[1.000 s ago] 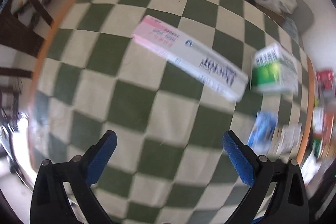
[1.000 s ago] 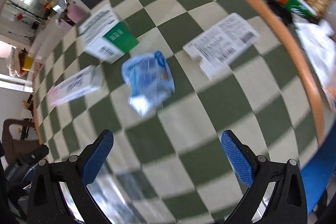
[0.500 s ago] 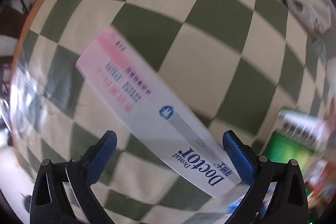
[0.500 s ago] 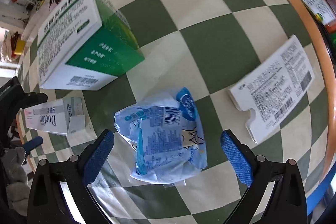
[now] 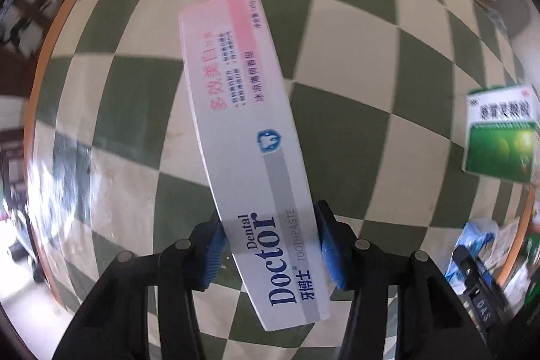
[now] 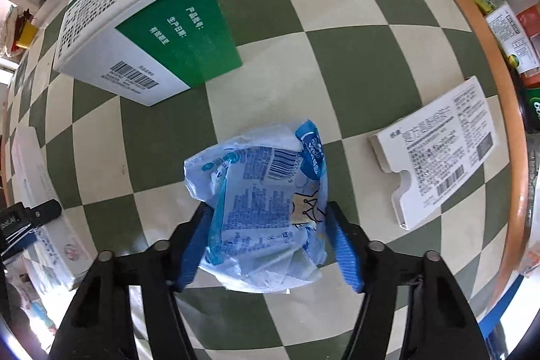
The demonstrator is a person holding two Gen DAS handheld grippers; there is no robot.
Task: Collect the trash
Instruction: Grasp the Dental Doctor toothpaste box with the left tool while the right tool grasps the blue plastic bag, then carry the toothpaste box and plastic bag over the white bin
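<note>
The left gripper (image 5: 270,253) has just closed its jaws onto the toothpaste box (image 5: 251,154); the right gripper (image 6: 273,247), jaws just closing, clasps the blue wrapper (image 6: 266,208), green box (image 6: 141,19) at eleven o'clock.

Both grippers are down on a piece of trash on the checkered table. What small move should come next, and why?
Probably lift both straight up a little. The left gripper has just been closing, and its pads now press on the sides of the toothpaste box. The right gripper has also just been closing, and its pads squeeze the blue plastic wrapper. Both items still lie on the table.
</note>
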